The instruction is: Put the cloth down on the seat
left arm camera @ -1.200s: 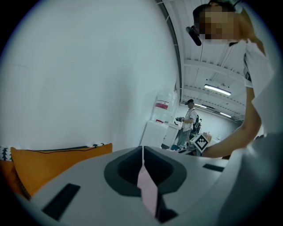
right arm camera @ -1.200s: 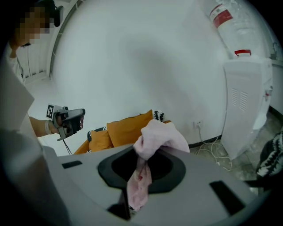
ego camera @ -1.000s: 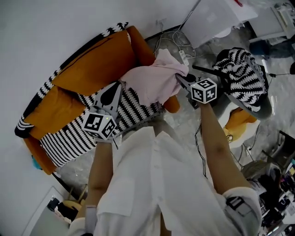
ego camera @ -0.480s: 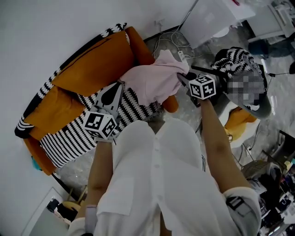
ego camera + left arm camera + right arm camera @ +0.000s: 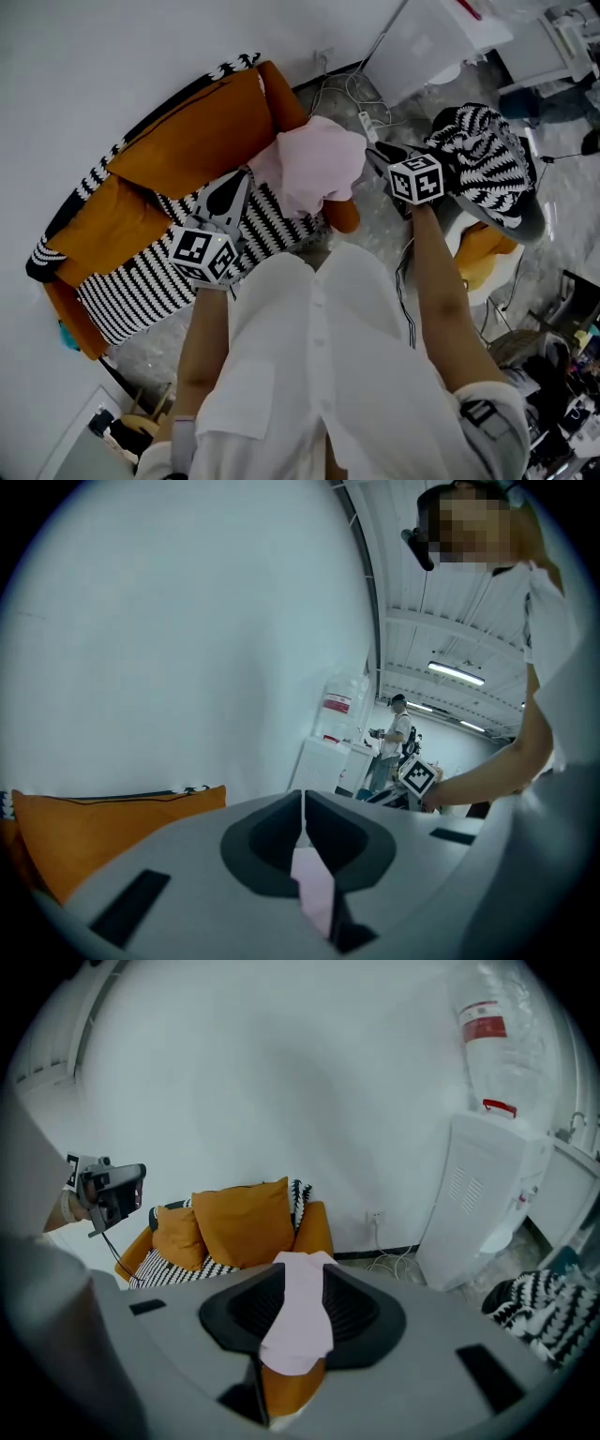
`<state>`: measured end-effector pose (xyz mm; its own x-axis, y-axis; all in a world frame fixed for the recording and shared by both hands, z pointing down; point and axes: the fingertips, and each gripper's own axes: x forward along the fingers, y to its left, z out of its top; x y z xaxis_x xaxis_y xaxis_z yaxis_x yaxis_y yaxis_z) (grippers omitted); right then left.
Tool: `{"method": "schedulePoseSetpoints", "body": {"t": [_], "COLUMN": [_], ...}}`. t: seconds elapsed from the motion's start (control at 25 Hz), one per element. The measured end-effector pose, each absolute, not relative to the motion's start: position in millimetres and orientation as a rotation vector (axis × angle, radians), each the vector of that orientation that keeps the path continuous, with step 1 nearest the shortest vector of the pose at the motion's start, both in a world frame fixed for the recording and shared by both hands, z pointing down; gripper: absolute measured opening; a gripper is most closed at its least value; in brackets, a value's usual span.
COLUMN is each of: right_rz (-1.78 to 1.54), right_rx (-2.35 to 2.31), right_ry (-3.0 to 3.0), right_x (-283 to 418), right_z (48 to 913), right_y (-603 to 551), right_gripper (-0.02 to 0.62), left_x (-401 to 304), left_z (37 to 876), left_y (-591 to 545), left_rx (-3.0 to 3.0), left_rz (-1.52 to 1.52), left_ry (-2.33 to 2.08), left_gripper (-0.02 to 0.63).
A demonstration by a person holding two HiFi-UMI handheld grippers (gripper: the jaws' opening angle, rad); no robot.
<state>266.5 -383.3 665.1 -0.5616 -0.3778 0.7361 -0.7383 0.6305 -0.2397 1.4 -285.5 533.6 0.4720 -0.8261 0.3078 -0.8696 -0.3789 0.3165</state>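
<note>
A pink cloth (image 5: 309, 169) lies bunched over the right end of the sofa, on the striped seat (image 5: 141, 281) and the orange armrest (image 5: 343, 216). My right gripper (image 5: 373, 153) hovers just right of it. Its jaws are opening, the pads press on nothing, and the cloth (image 5: 298, 1326) shows past them in the right gripper view. My left gripper (image 5: 244, 176) sits over the seat at the cloth's left edge. Its jaws (image 5: 302, 803) are closed, with a strip of pink cloth (image 5: 314, 892) caught between them.
Orange cushions (image 5: 197, 127) line the sofa back against the white wall. A white water dispenser (image 5: 422, 47) stands to the right, with cables and a power strip (image 5: 361, 117) on the floor. A striped black-and-white chair (image 5: 487, 159) is beside my right arm. A person (image 5: 398, 728) stands far off.
My right gripper has opened and let go of the cloth, drawing slightly right. The cloth, earlier stretched between both grippers, has slumped into a heap on the sofa's right end. The left gripper stayed put.
</note>
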Motion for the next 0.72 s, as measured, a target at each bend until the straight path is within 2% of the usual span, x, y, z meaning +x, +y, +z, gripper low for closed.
{"method": "schedulePoseSetpoints", "body": {"t": [0.4, 0.72], "right_rz": [0.678, 0.609], "right_rx": [0.943, 0.959], "right_ry": [-2.423, -2.573], "right_x": [223, 188], "right_z": [596, 540], "right_y": [-375, -357], "right_gripper": [0.130, 0.094], "left_x": [-10, -20], "left_z": [520, 497], "left_y": [-282, -275], "left_rx": [2.297, 2.318], "left_rz": [0.106, 0.066], "left_ry": [-1.439, -1.467], "left_gripper": [0.026, 0.026]}}
